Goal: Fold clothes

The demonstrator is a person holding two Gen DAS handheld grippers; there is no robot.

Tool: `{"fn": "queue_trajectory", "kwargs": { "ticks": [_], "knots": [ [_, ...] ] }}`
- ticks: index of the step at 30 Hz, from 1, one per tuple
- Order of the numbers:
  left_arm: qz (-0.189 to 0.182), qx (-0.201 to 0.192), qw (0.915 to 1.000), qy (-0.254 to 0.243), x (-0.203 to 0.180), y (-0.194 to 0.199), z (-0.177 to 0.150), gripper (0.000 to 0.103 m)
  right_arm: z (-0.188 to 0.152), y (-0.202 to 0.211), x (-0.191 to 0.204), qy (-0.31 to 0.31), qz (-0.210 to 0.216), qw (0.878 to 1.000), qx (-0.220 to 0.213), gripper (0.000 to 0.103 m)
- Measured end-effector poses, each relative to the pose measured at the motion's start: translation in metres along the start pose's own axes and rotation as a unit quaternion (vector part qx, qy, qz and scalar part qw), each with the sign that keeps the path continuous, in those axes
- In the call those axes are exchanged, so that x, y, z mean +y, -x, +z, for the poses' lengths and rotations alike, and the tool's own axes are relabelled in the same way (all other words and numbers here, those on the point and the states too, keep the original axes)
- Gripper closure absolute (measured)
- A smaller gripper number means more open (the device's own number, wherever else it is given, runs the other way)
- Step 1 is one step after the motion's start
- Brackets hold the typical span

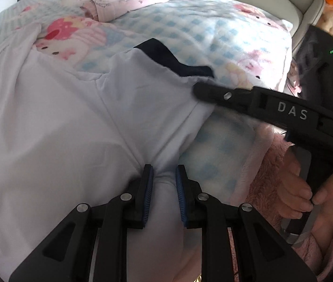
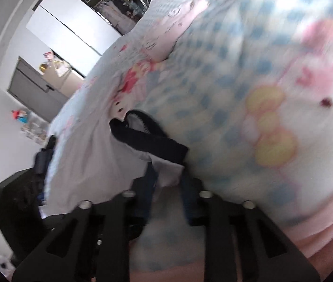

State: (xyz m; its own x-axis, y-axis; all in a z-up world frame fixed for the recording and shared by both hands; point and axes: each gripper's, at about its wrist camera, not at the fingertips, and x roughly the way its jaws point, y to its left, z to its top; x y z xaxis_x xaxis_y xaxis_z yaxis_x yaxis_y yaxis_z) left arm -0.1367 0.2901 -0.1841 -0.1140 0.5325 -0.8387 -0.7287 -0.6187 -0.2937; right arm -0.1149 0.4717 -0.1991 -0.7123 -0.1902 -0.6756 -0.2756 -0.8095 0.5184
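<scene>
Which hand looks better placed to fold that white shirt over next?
Probably the right tongs: they pinch the white shirt near its dark trim, a free end. The left tongs pinch mid-cloth.

Soft even daylight, no hard shadows; my right-wrist view is badly motion-blurred, left mostly sharp, both fisheye-bent with dark vignetted corners.

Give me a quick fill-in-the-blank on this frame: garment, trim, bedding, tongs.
1. The garment between the left tongs is ____ in colour.
2. Its sleeve cuff has a dark ____ band.
3. The bed cover has a blue and white ____ pattern.
4. The right tongs hold the garment by its ____.

Missing: white; navy; checked; sleeve
</scene>
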Motion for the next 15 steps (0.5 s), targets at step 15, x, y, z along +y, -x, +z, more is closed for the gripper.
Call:
{"fn": "queue_trajectory", "kwargs": {
  "ticks": [15],
  "knots": [
    [-0.021, -0.084, 0.9949, 0.052, 0.025, 0.059, 0.051, 0.064, 0.005, 0.04, -0.005, 0.003, -0.108, 0.99, -0.09, 0.072]
  ]
}}
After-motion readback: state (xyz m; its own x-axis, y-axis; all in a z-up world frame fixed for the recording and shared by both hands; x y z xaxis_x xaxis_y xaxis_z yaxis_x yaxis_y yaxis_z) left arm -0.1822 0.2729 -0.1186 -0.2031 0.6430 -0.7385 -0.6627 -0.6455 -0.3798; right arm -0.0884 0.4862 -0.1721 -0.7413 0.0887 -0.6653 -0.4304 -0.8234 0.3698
